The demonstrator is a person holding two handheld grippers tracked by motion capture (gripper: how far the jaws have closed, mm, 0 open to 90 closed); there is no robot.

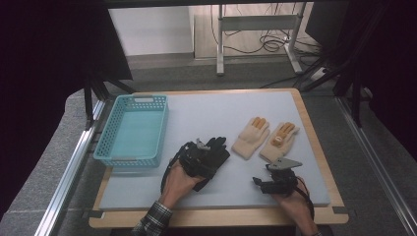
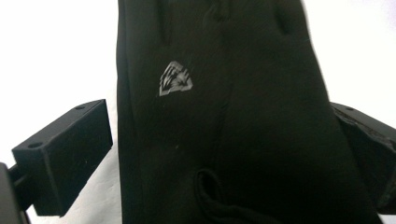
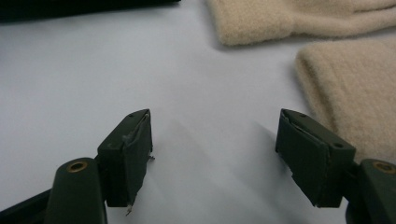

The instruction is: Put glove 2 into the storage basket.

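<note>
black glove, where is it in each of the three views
High view: the black glove lies centre, on the grey mat, partly under the left gripper.
Left gripper view: it covers the middle, a pale logo upper left.
Right gripper view: a dark strip at the top left edge, probably the glove.
Shared landmark: the grey mat.

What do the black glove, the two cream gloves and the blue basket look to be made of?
Black glove: smooth, matte stretch fabric, probably synthetic, with a silvery printed logo. Cream gloves: fuzzy knit, likely wool or acrylic, with orange fingertips. Blue basket: rigid moulded plastic, lattice walls, slight sheen.
</note>
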